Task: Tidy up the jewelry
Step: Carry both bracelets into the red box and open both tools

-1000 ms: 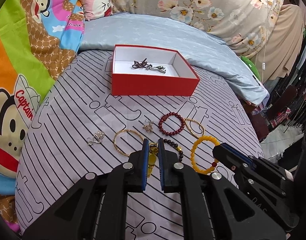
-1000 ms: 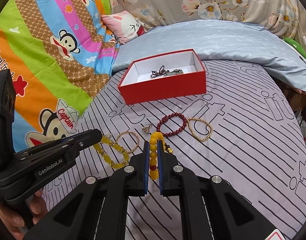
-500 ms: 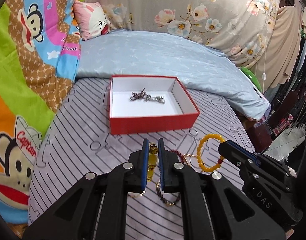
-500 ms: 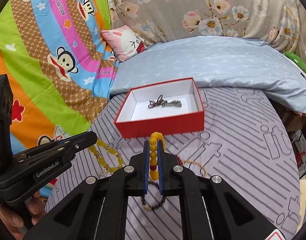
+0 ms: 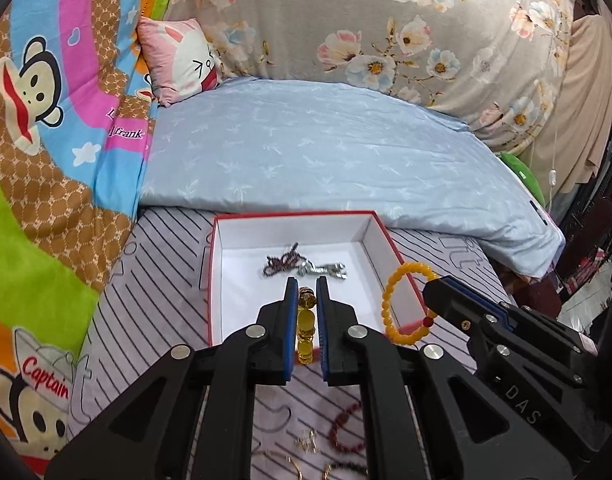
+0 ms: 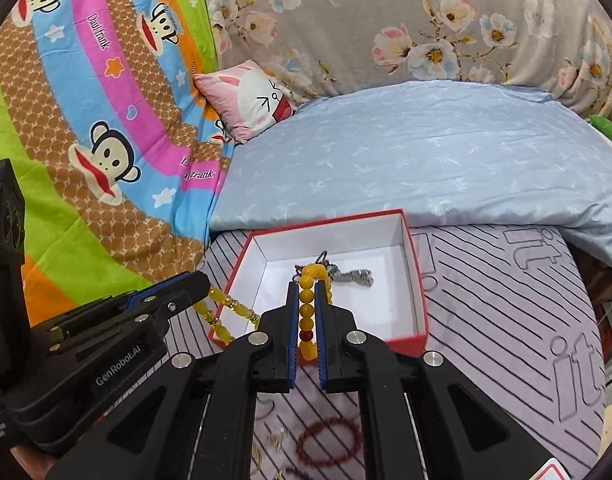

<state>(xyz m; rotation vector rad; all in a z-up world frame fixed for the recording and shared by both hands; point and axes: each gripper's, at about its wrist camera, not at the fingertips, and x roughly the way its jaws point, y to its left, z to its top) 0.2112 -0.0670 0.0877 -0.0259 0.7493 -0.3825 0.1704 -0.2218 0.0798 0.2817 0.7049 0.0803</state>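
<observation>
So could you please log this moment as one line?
left gripper: shut on yellow bracelet | right gripper: shut on orange bracelet | both over red box

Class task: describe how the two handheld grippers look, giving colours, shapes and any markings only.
Both are matte black plastic with angular, cut-out linkage arms, silver round bolts and blue pads lining the fingers. The left gripper shows white "GenRobot.AI" lettering on its side in the right wrist view; the right gripper shows "DAS" in the left wrist view. No cables or sleeves are visible.

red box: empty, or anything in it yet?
Not empty. The lidless red box already holds a dark beaded piece and a silver piece on its white floor.
</observation>
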